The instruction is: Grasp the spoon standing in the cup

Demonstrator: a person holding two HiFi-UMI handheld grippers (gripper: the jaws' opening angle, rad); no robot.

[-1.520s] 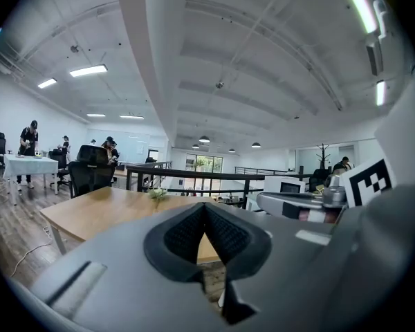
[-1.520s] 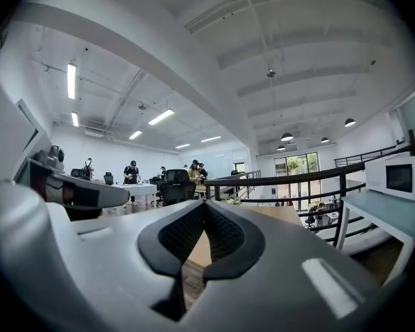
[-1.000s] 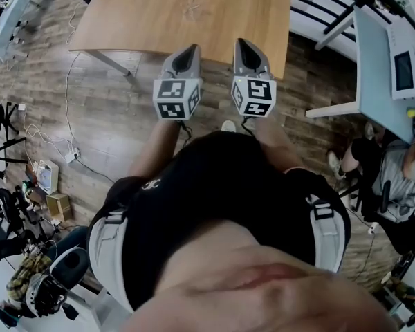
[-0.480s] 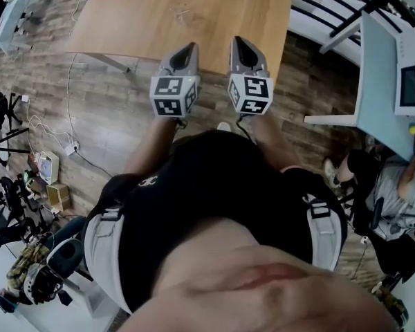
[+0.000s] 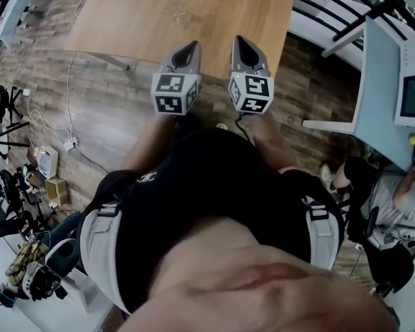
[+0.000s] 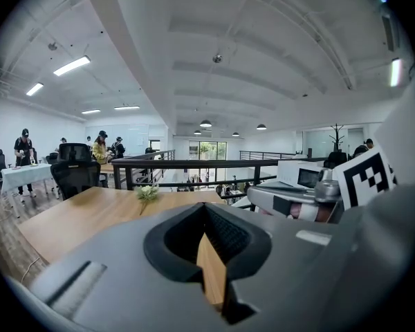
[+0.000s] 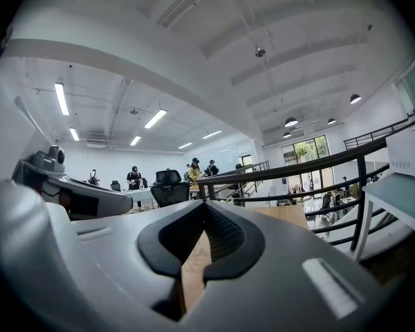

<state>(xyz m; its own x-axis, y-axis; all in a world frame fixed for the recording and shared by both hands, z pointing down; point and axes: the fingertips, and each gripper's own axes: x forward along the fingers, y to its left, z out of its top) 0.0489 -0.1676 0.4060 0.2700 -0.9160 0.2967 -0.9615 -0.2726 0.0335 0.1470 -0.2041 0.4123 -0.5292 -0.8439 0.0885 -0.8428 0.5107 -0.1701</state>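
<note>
Head view: the left gripper and right gripper hang side by side at the table's 6 o'clock edge. No cup or spoon shows.

Left gripper view: jaws closed, empty.

Right gripper view: closed too, empty.

Search toward 12 o'clock first, and part the jaws before reaching.

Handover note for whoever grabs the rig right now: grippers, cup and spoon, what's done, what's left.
Grippers: the left gripper has its jaws together with nothing between them; the right gripper is the same, shut and empty.
Position: both are held side by side at the near edge of the wooden table, pointing over it.
Job's things: the cup and the spoon are in no view; only a small flower sprig shows on the table.
Done: nothing, spoon not grasped.
Left: find the cup, open a gripper, close on the spoon.
</note>
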